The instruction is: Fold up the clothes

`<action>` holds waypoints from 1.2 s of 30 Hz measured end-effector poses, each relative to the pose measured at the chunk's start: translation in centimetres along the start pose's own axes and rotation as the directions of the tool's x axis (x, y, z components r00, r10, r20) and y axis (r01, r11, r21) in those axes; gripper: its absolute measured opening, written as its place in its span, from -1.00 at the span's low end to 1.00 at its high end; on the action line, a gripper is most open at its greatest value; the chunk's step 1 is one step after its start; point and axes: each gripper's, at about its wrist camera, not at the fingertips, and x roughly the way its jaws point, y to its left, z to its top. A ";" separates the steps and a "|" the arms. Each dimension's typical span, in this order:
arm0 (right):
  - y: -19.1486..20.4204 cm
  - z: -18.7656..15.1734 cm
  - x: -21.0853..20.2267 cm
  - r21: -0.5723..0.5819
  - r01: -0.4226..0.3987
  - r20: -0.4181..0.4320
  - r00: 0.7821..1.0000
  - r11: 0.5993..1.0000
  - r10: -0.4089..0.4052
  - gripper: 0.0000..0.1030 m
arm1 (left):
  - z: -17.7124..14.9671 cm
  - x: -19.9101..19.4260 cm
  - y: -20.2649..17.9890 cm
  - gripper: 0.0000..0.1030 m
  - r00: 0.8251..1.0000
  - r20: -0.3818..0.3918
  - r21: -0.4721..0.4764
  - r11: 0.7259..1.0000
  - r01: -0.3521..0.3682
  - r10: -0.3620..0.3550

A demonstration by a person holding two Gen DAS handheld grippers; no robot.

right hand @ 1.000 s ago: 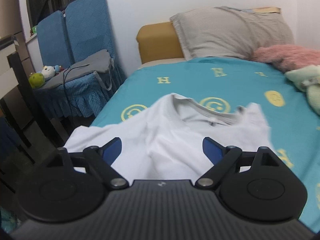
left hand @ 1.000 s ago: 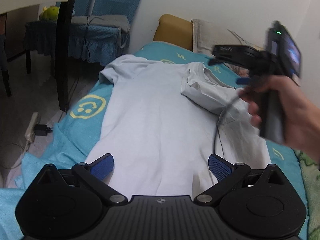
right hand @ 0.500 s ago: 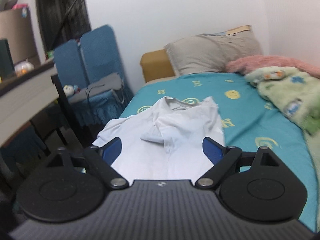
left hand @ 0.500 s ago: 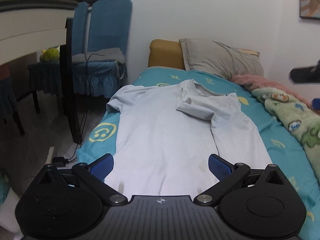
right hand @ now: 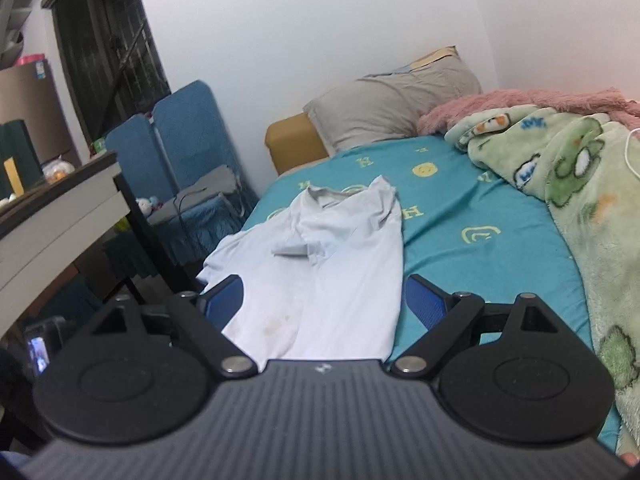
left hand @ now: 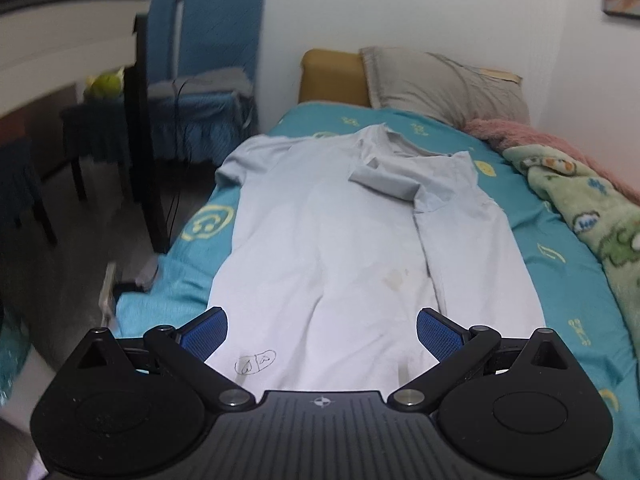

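A white T-shirt (left hand: 332, 236) lies flat along the teal bed sheet (left hand: 560, 264), collar toward the pillows. Its right sleeve and right side are folded inward over the body. The left sleeve lies spread out near the bed's left edge. My left gripper (left hand: 322, 334) is open and empty, held above the shirt's hem. My right gripper (right hand: 325, 300) is open and empty, held above and behind the hem of the shirt (right hand: 320, 264). Neither gripper touches the cloth.
A green patterned blanket (right hand: 580, 208) and a pink blanket (right hand: 520, 100) lie on the bed's right side. A grey pillow (left hand: 444, 80) is at the head. A dark table leg (left hand: 146, 140), a blue chair (left hand: 208, 92) and a power strip (left hand: 108, 292) stand left of the bed.
Both grippers have pulled back from the shirt toward the foot of the bed and risen. The right gripper has left the left wrist view. The shirt has stayed as folded.
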 end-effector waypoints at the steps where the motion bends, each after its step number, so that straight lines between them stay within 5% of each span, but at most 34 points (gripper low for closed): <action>1: -0.3 -0.1 0.1 0.013 -0.006 -0.007 1.000 1.000 0.006 0.73 | 0.4 0.5 0.6 0.98 1.000 -0.011 -0.034 0.999 -0.001 0.001; 13: -1.9 -0.4 2.6 0.038 -0.023 -0.078 0.997 0.999 0.026 0.73 | 9.4 13.5 9.8 0.96 1.000 -0.010 -0.400 0.916 0.015 -0.021; 20: -3.1 -0.1 6.0 0.088 -0.040 -0.116 0.992 0.995 0.050 0.73 | 13.0 22.0 15.1 0.87 0.999 0.028 -0.592 0.804 0.052 -0.044; 24: -4.3 -0.2 7.6 0.145 -0.036 -0.140 0.988 0.989 0.056 0.73 | 14.0 26.7 16.5 0.75 0.997 0.043 -0.719 0.691 0.075 -0.064; 27: -5.4 -0.5 8.3 0.209 -0.028 -0.161 0.985 0.978 0.062 0.73 | 14.9 29.0 17.1 0.66 0.997 0.069 -0.764 0.641 0.074 -0.033; 29: -6.1 -0.7 8.7 0.251 -0.021 -0.174 0.982 0.968 0.067 0.73 | 15.6 30.0 16.9 0.39 0.999 0.051 -0.743 0.669 0.039 -0.001; 32: -7.2 -1.0 9.4 0.313 -0.011 -0.194 0.978 0.950 0.075 0.73 | 17.1 30.6 16.2 -0.33 0.998 0.028 -0.671 0.741 -0.024 0.057; 34: -8.0 -1.1 9.9 0.354 -0.003 -0.207 0.975 0.935 0.081 0.73 | 18.4 29.9 14.7 -0.92 0.995 0.038 -0.566 0.822 -0.059 0.097; 36: -8.6 -1.3 10.3 0.390 0.005 -0.218 0.972 0.921 0.087 0.73 | 19.7 28.9 12.9 -0.92 0.989 0.061 -0.434 0.896 -0.095 0.134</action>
